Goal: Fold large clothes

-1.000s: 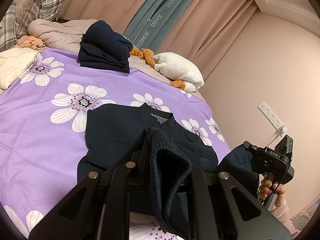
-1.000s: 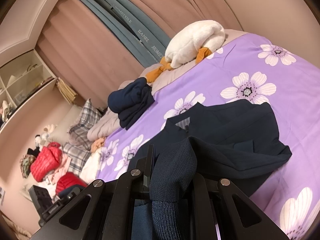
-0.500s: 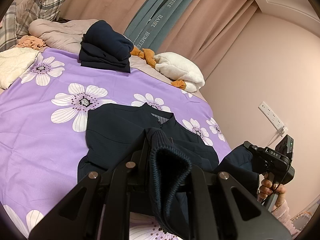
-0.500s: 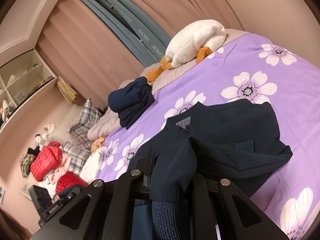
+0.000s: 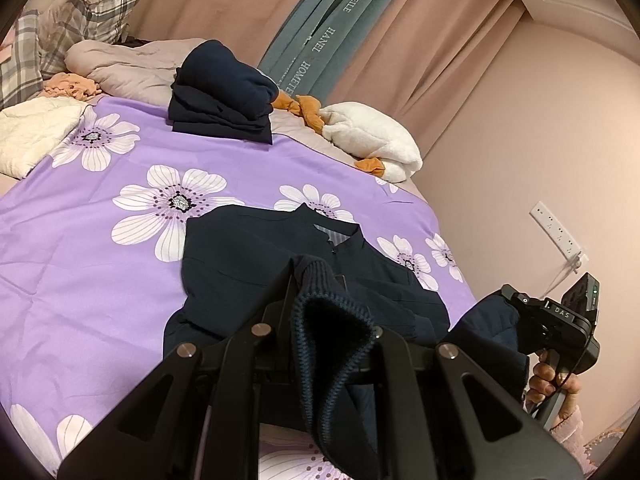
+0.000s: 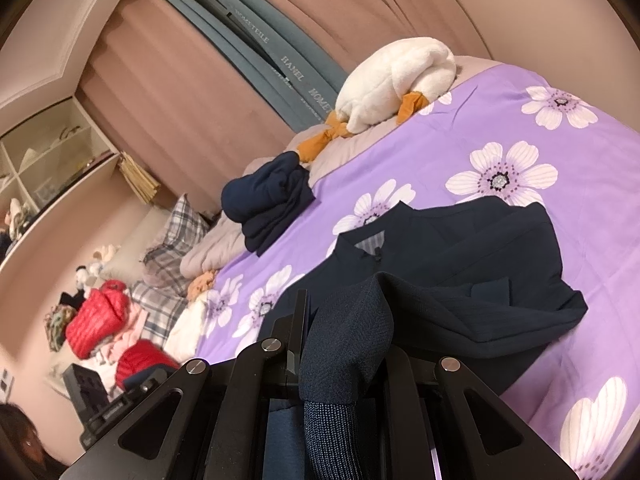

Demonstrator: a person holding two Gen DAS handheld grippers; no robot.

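A dark blue jacket (image 5: 304, 280) lies on the purple flower bedspread (image 5: 92, 248), near the bed's near edge, with its collar pointing toward the far edge. Both sleeves look folded in across the chest, so the side folds seem done. The bottom part is lifted up off the bed.

The left gripper (image 5: 332, 332) is clamped on the jacket's ribbed hem (image 5: 332, 320), and the cloth bunches up between its fingers. The right gripper (image 6: 344, 344) is also squeezed shut on the hem, at the other bottom corner.

My guess is that the next step is to carry the bottom up toward the collar and lay it flat. After that the jacket may need one more fold and a little smoothing.

A folded dark blue pile (image 5: 222, 92) already sits near the far edge of the bed, beside a white plush goose (image 5: 372, 140). So some clothes look finished. More clothes, red and pink (image 6: 96, 320), lie past the bed's left side and may still need folding.
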